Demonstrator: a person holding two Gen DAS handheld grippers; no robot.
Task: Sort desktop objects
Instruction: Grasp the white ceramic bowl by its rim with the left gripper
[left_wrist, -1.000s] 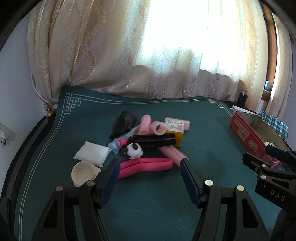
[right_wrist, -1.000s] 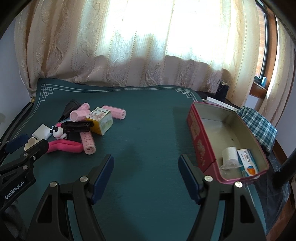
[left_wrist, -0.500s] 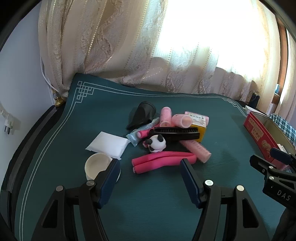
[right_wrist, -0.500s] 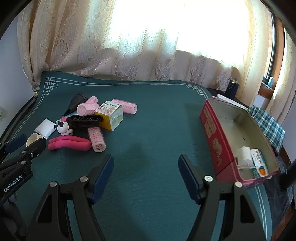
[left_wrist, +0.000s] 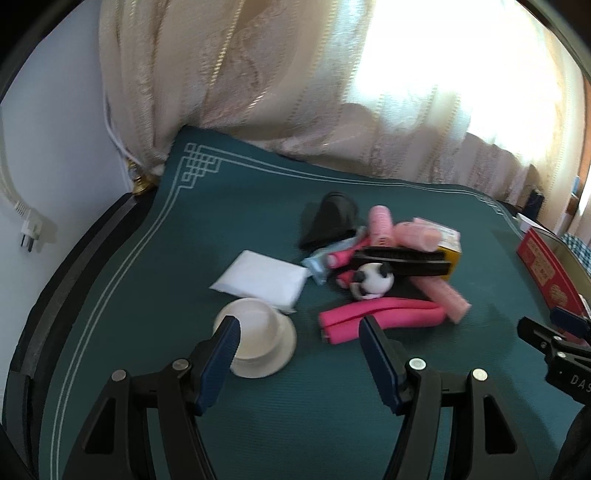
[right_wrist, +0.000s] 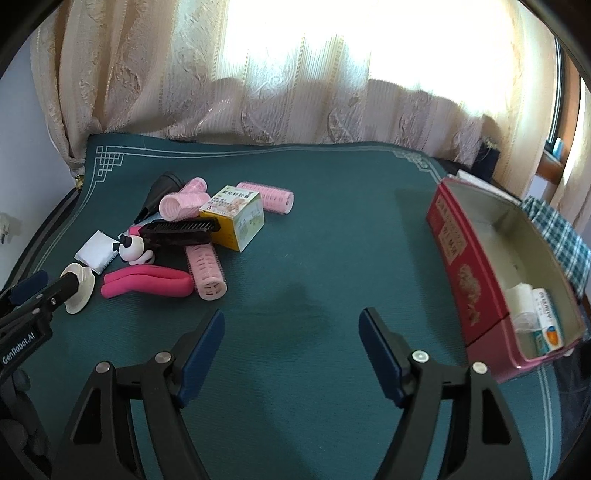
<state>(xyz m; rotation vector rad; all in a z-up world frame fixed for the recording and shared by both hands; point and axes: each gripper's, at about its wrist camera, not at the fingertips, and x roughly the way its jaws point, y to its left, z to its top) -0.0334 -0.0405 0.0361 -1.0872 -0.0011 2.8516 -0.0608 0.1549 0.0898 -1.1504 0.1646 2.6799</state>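
Note:
A small white cup (left_wrist: 266, 332) lies on the green mat, just ahead of my left gripper (left_wrist: 299, 325). That gripper is open, and its left fingertip overlaps the cup's left rim. Beyond the cup are a white packet (left_wrist: 262, 278), a hot-pink foam clip (left_wrist: 380, 317), a panda figure (left_wrist: 373, 282), a black comb (left_wrist: 402, 258), pink rollers (right_wrist: 205, 267) and a yellow box (right_wrist: 236, 218). My right gripper (right_wrist: 291, 315) hovers over bare mat, its jaws opening with nothing between them. The red tin (right_wrist: 458, 251) stands to its right.
The tin holds a white roll and a small carton (right_wrist: 546, 321). A black cone-shaped object (left_wrist: 328, 221) lies behind the pile. Curtains (right_wrist: 295, 74) hang along the mat's far edge. A plug (left_wrist: 31, 230) dangles on the wall at left, and checked cloth (right_wrist: 565, 236) lies behind the tin.
The left gripper has swung left and lower, so the white cup now sits at its left fingertip and the pile has shifted right. The right gripper moved in lower, and its fingers spread slightly.

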